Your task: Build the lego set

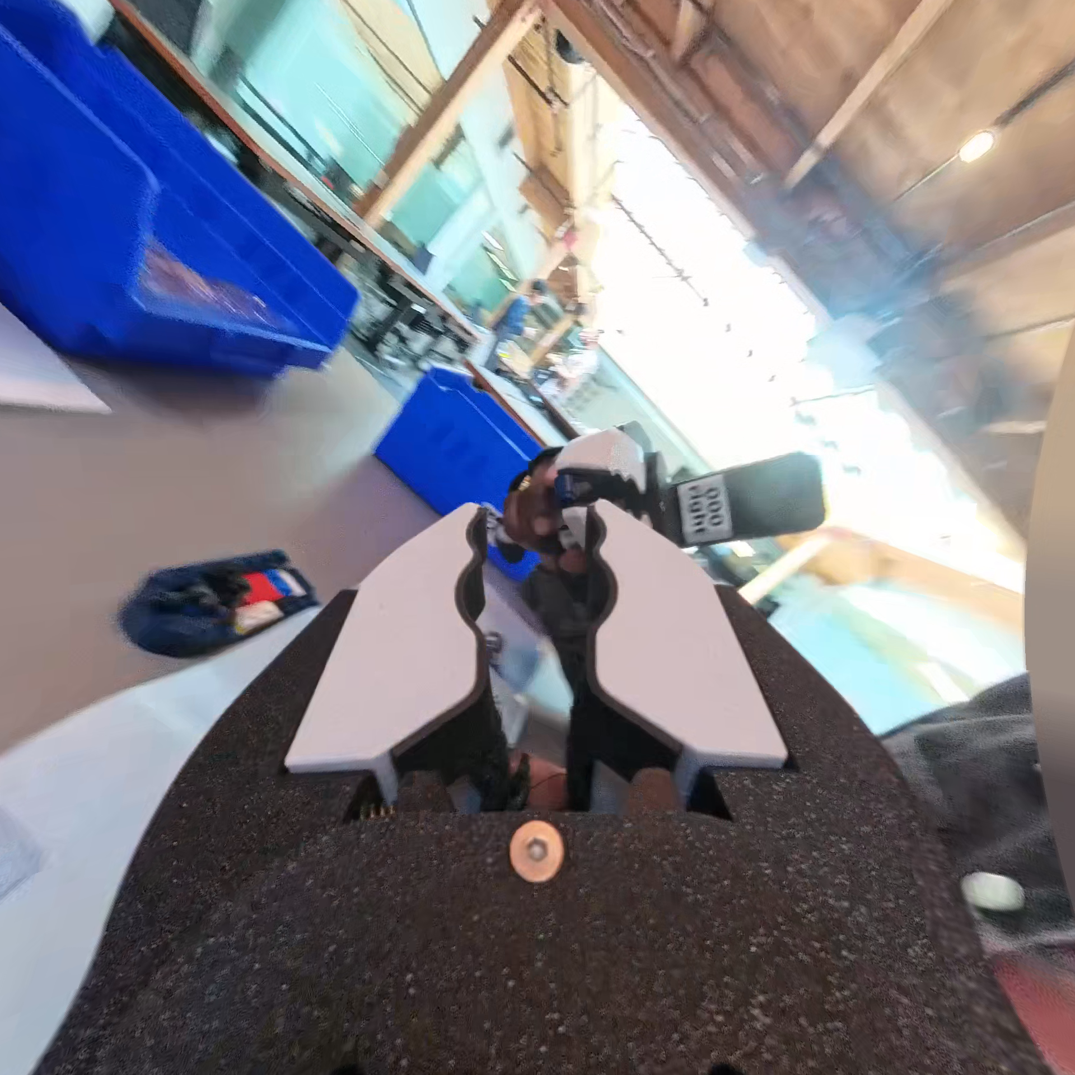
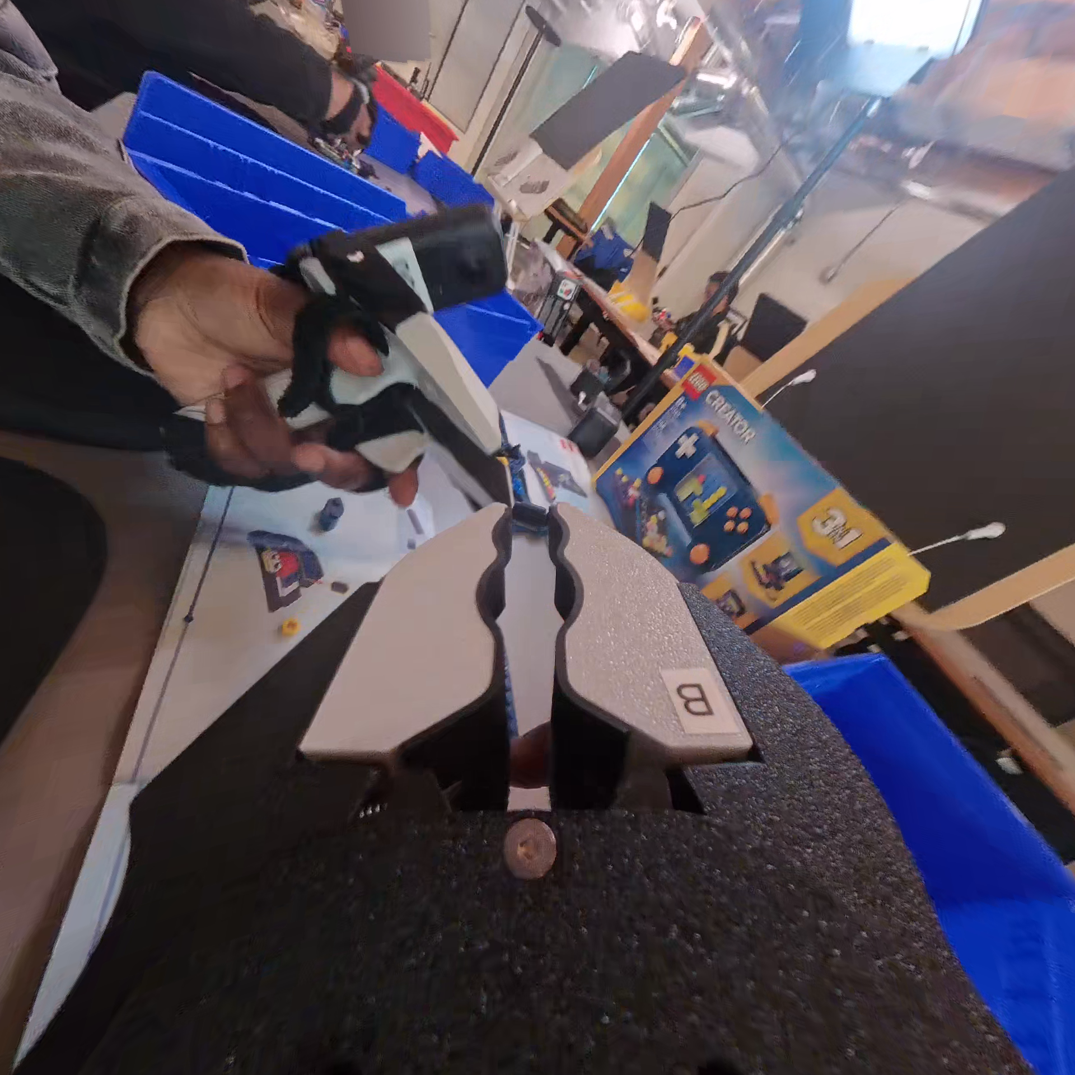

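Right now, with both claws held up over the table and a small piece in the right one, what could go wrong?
The right claw pinches a small dark brick only at its very tips, so it might slip out. It hangs close to the left claw, so a bump seems possible. A dropped brick could be lost among the loose pieces on the white table.

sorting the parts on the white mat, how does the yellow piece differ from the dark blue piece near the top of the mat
The yellow piece is smaller and flatter; the dark blue piece is bigger and taller. The yellow piece lies low on the white mat, below the part-built dark model; the dark blue piece lies above that model, under the person's hand. Both are loose on the mat, touched by no gripper.
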The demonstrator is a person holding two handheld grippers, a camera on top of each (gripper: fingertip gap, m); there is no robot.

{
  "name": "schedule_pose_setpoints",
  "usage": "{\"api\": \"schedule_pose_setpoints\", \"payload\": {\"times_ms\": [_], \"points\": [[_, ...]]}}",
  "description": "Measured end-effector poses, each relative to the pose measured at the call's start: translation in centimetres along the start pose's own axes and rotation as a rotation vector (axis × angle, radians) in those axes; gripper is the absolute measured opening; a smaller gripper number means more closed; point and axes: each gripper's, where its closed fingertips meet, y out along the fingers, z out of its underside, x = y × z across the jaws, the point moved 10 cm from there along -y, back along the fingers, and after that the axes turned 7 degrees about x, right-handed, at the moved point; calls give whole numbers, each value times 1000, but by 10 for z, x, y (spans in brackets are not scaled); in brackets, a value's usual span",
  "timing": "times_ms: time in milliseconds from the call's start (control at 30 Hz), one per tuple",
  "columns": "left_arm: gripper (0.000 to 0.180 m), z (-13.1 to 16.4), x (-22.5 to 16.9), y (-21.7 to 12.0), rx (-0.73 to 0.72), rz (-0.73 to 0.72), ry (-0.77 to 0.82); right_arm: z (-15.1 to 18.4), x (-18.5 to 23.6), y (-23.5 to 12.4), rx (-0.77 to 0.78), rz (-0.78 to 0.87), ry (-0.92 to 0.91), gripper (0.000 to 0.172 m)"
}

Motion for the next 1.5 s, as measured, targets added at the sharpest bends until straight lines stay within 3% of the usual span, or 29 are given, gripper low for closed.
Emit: {"api": "schedule_pose_setpoints", "payload": {"times_ms": [167, 633, 733, 867, 1000, 1500], "points": [[28, 5, 6, 6, 42, 213, -154, -5, 7, 7, 8, -4, -50, 11], [7, 7, 7, 4, 90, 309, -129, -13, 14, 10, -29, -48, -61, 11], [7, 5, 3, 4, 172, 397, -81, -12, 11, 5, -114, -184, 93, 12], [7, 10, -3, 6, 351, 594, -147, -11, 10, -3, -238, -380, 240, 10], [7, 14, -4, 7, 391, 611, -157, -13, 17, 0, -222, -479, 223, 8], [7, 20, -3, 9, 470, 661, -237, -18, 22, 0, -253, -537, 224, 8]]}}
